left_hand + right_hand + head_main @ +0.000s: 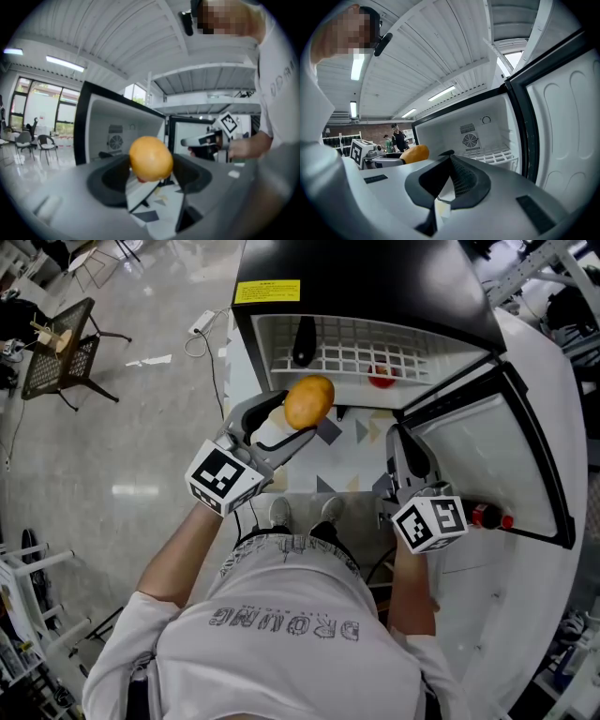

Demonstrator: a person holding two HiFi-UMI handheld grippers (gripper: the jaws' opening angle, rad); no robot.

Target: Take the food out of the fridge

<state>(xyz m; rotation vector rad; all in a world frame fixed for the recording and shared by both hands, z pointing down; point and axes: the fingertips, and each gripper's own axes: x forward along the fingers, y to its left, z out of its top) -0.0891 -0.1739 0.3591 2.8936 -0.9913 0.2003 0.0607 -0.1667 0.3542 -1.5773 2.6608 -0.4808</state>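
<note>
My left gripper [302, 418] is shut on a round orange-yellow food item [308, 401], held in front of the open fridge [366, 287] and outside its shelf. The left gripper view shows the same orange food [151, 158] pinched between the dark pads [112, 180]. On the white wire shelf [347, 357] lie a dark elongated item [302, 341] and a small red item [381, 379]. My right gripper [405, 454] hangs beside the open door [511, 456], jaws together with nothing between them [450, 161].
A red-capped bottle [489, 517] sits in the door rack. A black chair [61, 357] and a white cable with a plug block [202, 324] are on the floor to the left. The person's shoes [281, 512] stand just in front of the fridge.
</note>
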